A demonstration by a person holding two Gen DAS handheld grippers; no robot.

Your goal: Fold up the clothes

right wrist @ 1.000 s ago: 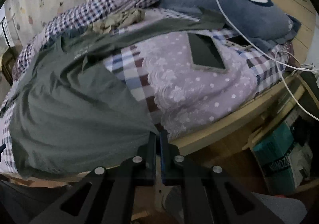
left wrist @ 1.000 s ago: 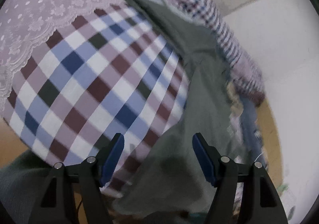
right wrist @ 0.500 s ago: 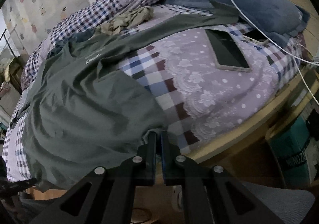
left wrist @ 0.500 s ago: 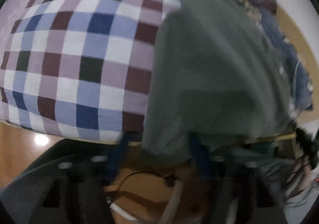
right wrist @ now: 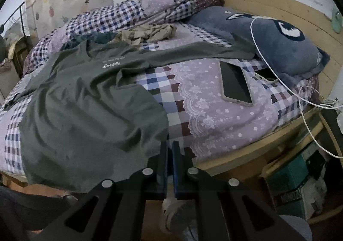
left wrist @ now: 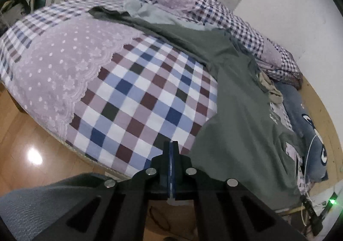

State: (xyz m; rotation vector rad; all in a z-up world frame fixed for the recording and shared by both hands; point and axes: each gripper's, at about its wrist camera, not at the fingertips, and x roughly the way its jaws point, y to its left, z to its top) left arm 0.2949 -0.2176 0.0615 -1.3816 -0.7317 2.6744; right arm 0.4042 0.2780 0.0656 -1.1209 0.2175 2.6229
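Spreading green shirt flat on bed for folding: your left tongs pressed together, empty; right tongs nearly together beside hem, grip unclear.

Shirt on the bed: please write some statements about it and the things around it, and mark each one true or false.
1. The shirt lies spread on the bed. True.
2. The phone lies on the shirt. False: it lies on the lilac cover.
3. The left claw is wide open. False: its fingers are closed together.
4. A white cable crosses the blue pillow. True.
5. The shirt is red. False: it is grey-green.
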